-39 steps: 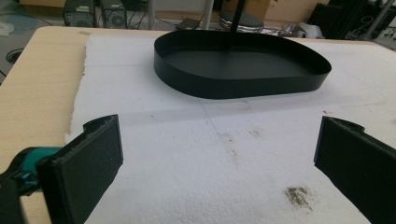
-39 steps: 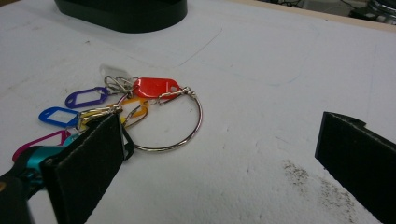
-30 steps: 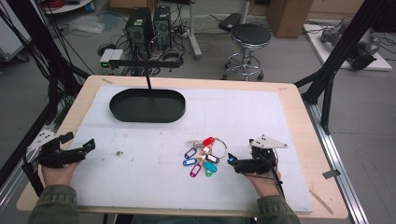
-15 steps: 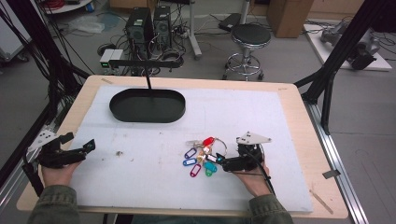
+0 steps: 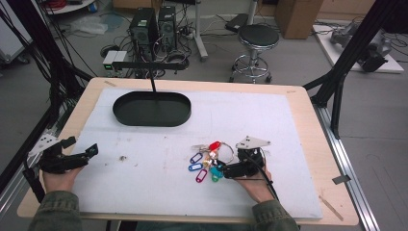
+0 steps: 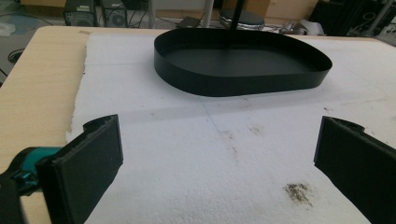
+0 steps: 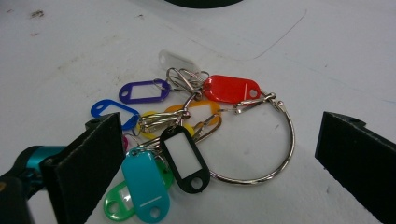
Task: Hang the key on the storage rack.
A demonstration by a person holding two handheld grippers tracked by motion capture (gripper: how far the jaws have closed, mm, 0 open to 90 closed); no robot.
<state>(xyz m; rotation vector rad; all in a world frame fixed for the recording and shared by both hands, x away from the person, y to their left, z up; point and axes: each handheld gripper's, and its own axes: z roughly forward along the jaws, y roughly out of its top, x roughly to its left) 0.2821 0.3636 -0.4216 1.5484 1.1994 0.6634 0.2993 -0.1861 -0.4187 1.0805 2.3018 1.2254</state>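
1. Looking down from the high view, the key ring [image 5: 226, 155] with its coloured tags [image 5: 202, 166] is seen lying on the white foam mat [image 5: 269, 115], toward the front edge of the tabletop and right of centre. The right gripper [image 5: 222, 172] is placed at the bunch, pointing left along the mat; the left gripper [image 5: 82, 155] is held well apart at the front-left corner, so the right hand is clearly the nearer. A black tray [image 5: 152, 109] is set toward the back edge.

2. In the left gripper view, the jaws are seen spread wide with nothing between them — bare mat only, the black tray [image 6: 243, 77] beyond.

3. In the right gripper view, the jaws are likewise held wide open and empty. The key ring [image 7: 275, 154] is framed between them, just ahead — its tags [image 7: 182, 156] fanned toward the left jaw, the bare wire arc toward the right jaw.
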